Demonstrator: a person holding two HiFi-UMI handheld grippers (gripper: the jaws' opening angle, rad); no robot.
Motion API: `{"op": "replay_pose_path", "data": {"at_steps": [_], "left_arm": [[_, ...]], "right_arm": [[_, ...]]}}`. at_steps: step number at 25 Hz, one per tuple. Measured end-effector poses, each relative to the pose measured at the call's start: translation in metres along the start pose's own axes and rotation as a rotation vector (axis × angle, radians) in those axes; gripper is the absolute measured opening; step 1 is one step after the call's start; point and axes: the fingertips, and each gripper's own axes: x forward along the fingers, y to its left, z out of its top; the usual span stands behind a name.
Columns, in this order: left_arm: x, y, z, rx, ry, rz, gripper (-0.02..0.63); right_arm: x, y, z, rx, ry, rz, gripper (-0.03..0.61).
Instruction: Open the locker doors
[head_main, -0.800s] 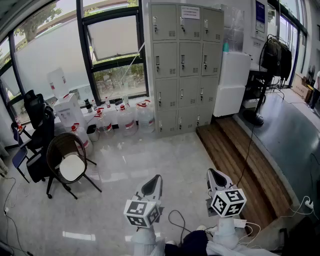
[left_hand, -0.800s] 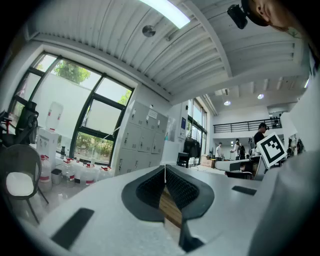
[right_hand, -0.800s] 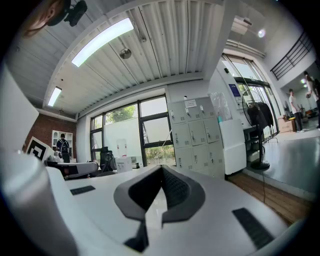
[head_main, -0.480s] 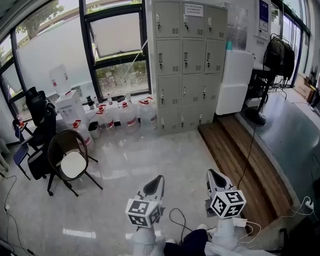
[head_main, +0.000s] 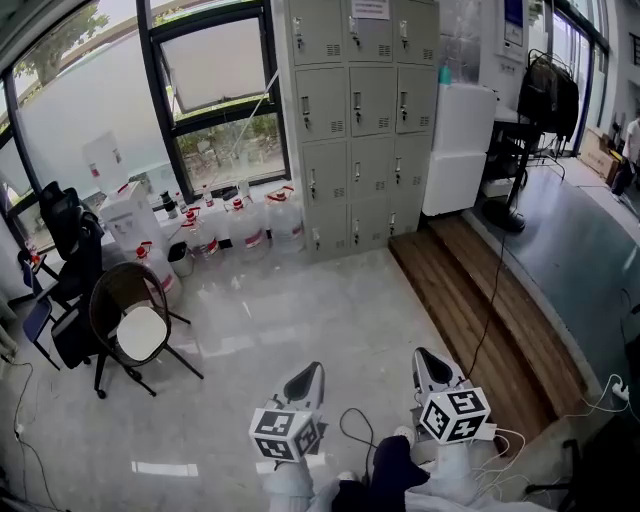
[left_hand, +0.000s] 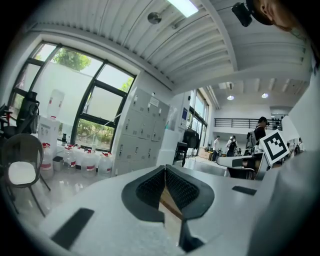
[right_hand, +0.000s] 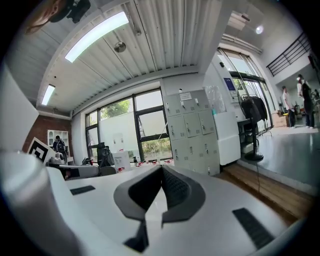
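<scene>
A bank of grey lockers (head_main: 350, 120) stands against the far wall, three columns wide, with every door closed. It also shows small and far off in the left gripper view (left_hand: 140, 135) and the right gripper view (right_hand: 192, 132). My left gripper (head_main: 310, 372) and right gripper (head_main: 425, 358) hover side by side at the bottom of the head view, several steps short of the lockers and pointing toward them. The left gripper (left_hand: 165, 167) has its jaws together with nothing between them. The right gripper (right_hand: 161, 167) is likewise shut and empty.
Several water jugs (head_main: 250, 225) line the floor left of the lockers. A dark chair (head_main: 140, 325) with a white seat stands at the left. A white cabinet (head_main: 458, 150) flanks the lockers on the right, beside a wooden floor strip (head_main: 470, 300) crossed by a black cable (head_main: 495, 270).
The head view has shifted: the lockers now sit higher and a little further left in the frame, and both grippers sit slightly lower. Both stay shut.
</scene>
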Motion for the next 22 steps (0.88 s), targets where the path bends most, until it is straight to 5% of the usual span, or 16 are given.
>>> {"op": "replay_pose_path", "data": {"at_steps": [9,22], "left_arm": [[0.052,0.014,0.021,0.034,-0.018,0.036,0.012],[0.204,0.052,0.066,0.062,-0.050,0.064,0.012]], "right_arm": [[0.049,-0.029,0.023,0.016,-0.025,0.036,0.000],[0.186,-0.108,0.068,-0.018,-0.026,0.073,0.000]]}}
